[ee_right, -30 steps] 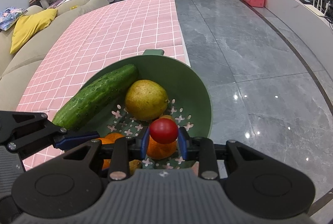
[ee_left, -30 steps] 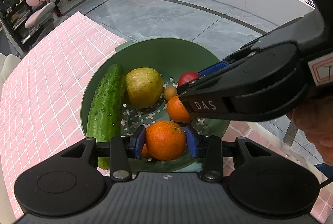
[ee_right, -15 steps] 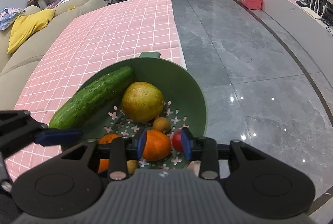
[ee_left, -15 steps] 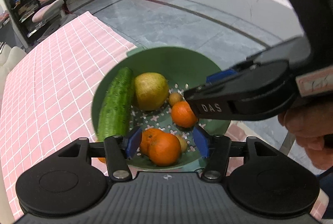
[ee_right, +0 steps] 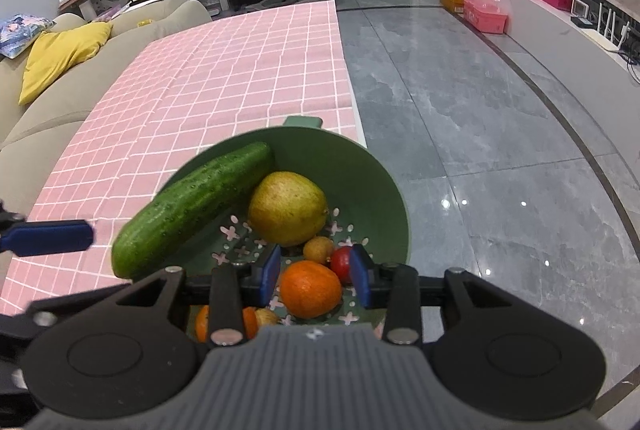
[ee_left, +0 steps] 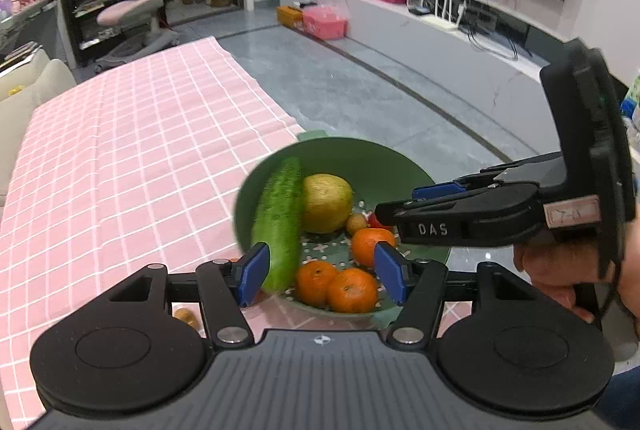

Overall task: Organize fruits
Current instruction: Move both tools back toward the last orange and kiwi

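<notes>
A green colander bowl (ee_left: 360, 158) (ee_right: 360, 166) sits at the right edge of the pink checked tablecloth (ee_left: 120, 158). It holds a cucumber (ee_left: 280, 222) (ee_right: 192, 206), a yellow pear (ee_left: 326, 202) (ee_right: 286, 208), several oranges (ee_left: 352, 290) (ee_right: 310, 288), a small brown fruit (ee_right: 318, 249) and a red tomato (ee_right: 342, 262). My left gripper (ee_left: 320, 272) is open and empty above the bowl's near side. My right gripper (ee_right: 316, 274) is open and empty over the oranges; it shows from the side in the left wrist view (ee_left: 404, 214).
A small brown fruit (ee_left: 186, 316) lies on the cloth left of the bowl. A beige sofa (ee_right: 80, 70) with a yellow cushion (ee_right: 60, 50) runs along the table's left. Grey tiled floor (ee_right: 480, 150) drops off right of the table edge.
My left gripper let go of its orange into the bowl, opened and lifted back. My right gripper released the red tomato into the bowl, opened and drew back.
</notes>
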Action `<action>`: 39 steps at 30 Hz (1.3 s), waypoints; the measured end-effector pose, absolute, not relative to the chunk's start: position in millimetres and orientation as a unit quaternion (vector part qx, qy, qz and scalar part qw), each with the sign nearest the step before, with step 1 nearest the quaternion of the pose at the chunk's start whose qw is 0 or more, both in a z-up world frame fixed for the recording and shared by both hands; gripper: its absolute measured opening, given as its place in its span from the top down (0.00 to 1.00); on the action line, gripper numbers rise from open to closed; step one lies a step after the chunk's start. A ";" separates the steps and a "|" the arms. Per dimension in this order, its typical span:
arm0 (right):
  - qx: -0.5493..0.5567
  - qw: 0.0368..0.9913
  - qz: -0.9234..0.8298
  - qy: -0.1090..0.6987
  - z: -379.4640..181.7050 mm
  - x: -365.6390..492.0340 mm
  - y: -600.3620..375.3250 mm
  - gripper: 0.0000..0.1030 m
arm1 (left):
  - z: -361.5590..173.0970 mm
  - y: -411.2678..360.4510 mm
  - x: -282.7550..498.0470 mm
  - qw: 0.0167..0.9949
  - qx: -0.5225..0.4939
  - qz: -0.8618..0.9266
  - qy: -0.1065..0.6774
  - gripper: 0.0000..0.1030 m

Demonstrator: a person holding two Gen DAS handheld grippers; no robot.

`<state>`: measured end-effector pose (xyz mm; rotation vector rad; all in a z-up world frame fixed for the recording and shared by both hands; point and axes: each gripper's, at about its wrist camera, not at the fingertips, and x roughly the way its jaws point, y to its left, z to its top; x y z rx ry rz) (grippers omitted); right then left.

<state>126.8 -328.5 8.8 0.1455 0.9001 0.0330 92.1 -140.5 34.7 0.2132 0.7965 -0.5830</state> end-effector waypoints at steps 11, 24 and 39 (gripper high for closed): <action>0.049 0.917 0.068 0.391 28.0 107.3 -272.8 0.57 | 18.2 -37.6 70.0 0.893 0.081 -0.201 0.395 0.28; -0.013 0.915 0.148 0.375 18.0 80.2 -190.4 0.57 | -11.4 22.0 66.4 0.897 0.029 -0.163 0.409 0.28; 0.024 0.911 0.067 0.405 -21.5 77.1 -173.2 0.58 | -40.7 -29.6 95.0 0.889 0.148 -0.229 0.369 0.50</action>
